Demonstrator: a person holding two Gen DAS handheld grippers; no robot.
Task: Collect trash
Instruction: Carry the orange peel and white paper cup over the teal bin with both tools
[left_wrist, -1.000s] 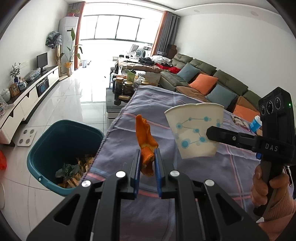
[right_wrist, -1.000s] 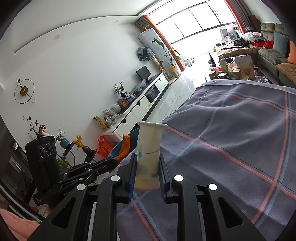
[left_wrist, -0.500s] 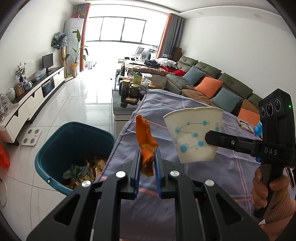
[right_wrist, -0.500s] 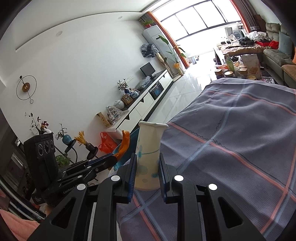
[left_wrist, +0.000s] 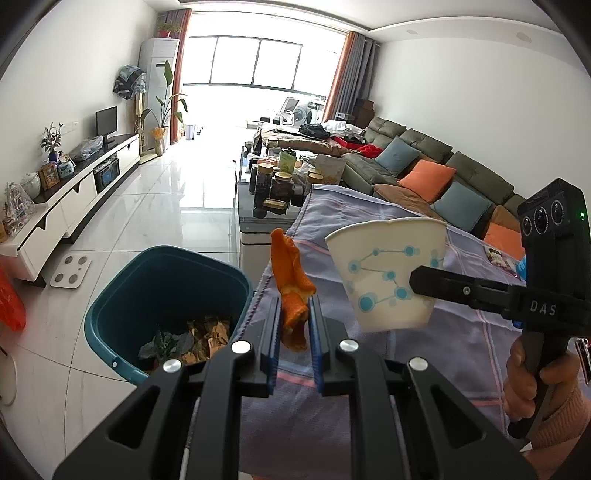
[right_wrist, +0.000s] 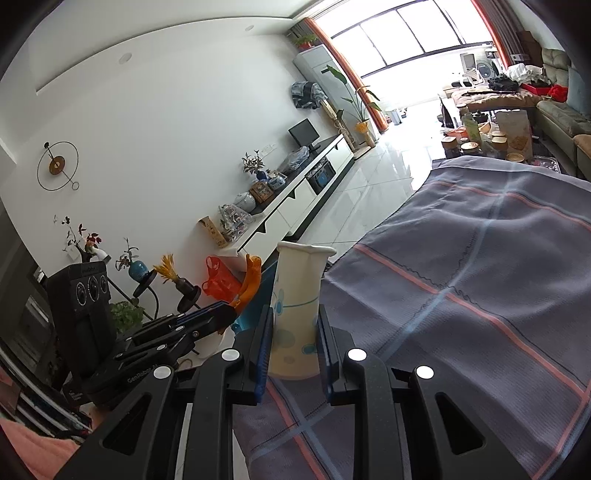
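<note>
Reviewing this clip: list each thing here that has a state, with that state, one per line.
left gripper: shut on orange peel.
right gripper: shut on paper cup.
orange peel: held upright, off the cloth.
paper cup: squeezed, mouth up, lifted.
teal bin: open, partly filled with scraps.

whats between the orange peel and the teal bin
Nothing: in the left wrist view, only the tablecloth edge separates the orange peel from the teal bin.

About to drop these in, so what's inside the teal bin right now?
The teal bin holds brown scraps and some dark green leaves at its bottom. The near rim and the left gripper hide the rest of the floor.
</note>
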